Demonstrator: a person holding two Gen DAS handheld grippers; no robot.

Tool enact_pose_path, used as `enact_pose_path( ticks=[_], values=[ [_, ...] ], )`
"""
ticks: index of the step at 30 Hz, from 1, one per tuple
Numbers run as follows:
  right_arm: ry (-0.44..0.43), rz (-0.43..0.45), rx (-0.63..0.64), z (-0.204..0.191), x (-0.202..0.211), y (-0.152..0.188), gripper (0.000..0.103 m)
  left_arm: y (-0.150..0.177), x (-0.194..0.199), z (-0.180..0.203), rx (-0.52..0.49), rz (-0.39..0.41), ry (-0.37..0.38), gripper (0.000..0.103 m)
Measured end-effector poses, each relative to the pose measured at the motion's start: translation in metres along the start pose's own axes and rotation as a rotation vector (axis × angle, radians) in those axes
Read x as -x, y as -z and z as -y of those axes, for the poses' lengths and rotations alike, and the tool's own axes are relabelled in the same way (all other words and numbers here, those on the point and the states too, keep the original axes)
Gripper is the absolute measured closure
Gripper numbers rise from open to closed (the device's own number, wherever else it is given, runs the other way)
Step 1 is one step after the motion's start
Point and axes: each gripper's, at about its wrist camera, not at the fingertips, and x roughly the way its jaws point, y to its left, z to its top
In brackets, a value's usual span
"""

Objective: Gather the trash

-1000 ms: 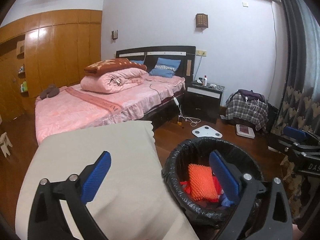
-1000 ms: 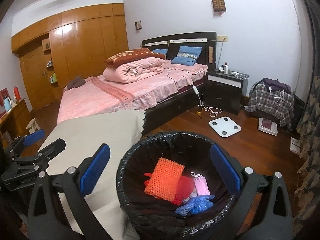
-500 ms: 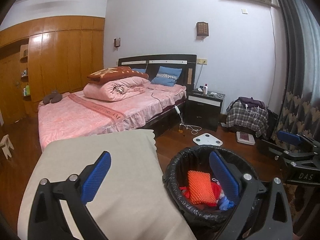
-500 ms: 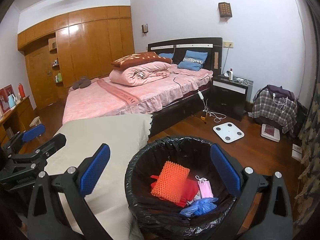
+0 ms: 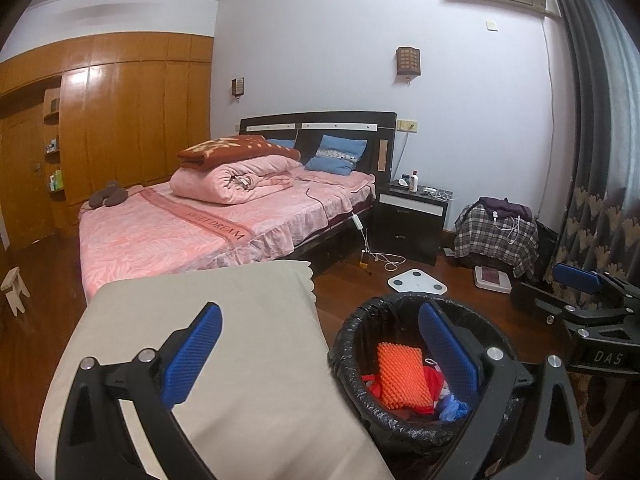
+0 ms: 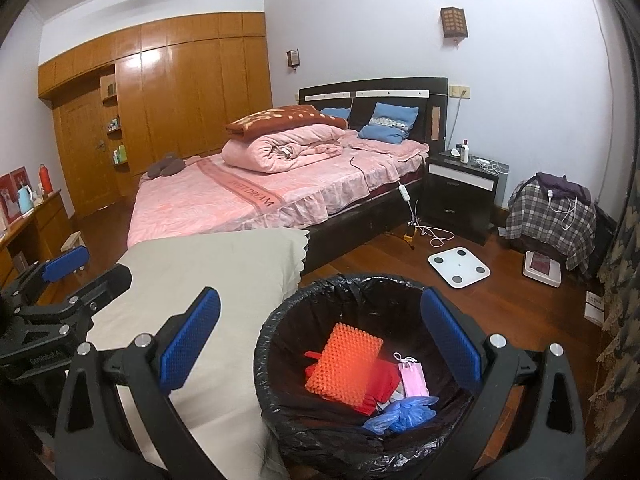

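- The round waste bin lined with a black plastic bag (image 6: 320, 360) stands on the dark wooden floor (image 6: 520, 312), just beside a low surface under a beige cloth with a scalloped edge (image 6: 208, 280); the trash lies inside it: an orange bumpy mesh pad (image 6: 344, 364) on top of red crumpled material (image 6: 382, 384), a small pink paper bag with white string handles (image 6: 414, 378) and a crumpled blue plastic glove or wrapper (image 6: 402, 410).
- The left gripper (image 5: 320, 360) hovers over the beige cloth and the bin's near rim with its blue-padded jaws spread wide and nothing between them; the right gripper (image 6: 320, 352) hangs above the bin the same way, jaws apart and empty.
- Judging by this, collection looks well advanced, perhaps finished; several pieces are already in the bin, the cloth lies bare, and no loose litter is plain on the floor nearby; whether more waits out of view cannot be told; tying up the liner may be what remains.
- Readable writing: "SWEET DREAM" on the band of the pink floral bedspread (image 5: 192, 232); "DAS" on the right gripper's body in the left wrist view; "GenRobot.AI", faint, on the left gripper's body in the right wrist view.
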Motion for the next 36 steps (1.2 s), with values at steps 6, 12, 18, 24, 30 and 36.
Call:
enact_pose_path(
  ticks=[6, 12, 18, 24, 30, 36],
  values=[
    [0.000, -0.001, 0.000, -0.0030, -0.0006, -0.0002, 0.005, 0.0008, 0.0003, -0.0007, -0.001, -0.001, -0.001, 0.006],
    [-0.001, -0.001, 0.001, -0.0029, -0.0006, -0.0003, 0.005, 0.0005, 0.0007, -0.0014, 0.000, -0.001, -0.002, 0.006],
    [-0.001, -0.001, 0.001, -0.0038, -0.0004, -0.0005, 0.005, 0.0015, 0.0009, -0.0025, 0.001, -0.003, -0.004, 0.006],
    [-0.001, -0.001, 0.000, -0.0033, -0.0006, -0.0006, 0.005, 0.0013, 0.0008, -0.0032, 0.001, -0.004, -0.003, 0.006],
    [-0.001, -0.002, 0.000, -0.0031, -0.0007, -0.0008, 0.005, 0.0011, 0.0005, -0.0036, 0.001, -0.005, -0.003, 0.006],
    [-0.002, -0.004, 0.000, -0.0073, -0.0017, -0.0003, 0.005, 0.0027, 0.0002, -0.0059, 0.002, -0.005, -0.005, 0.006]
  ],
)
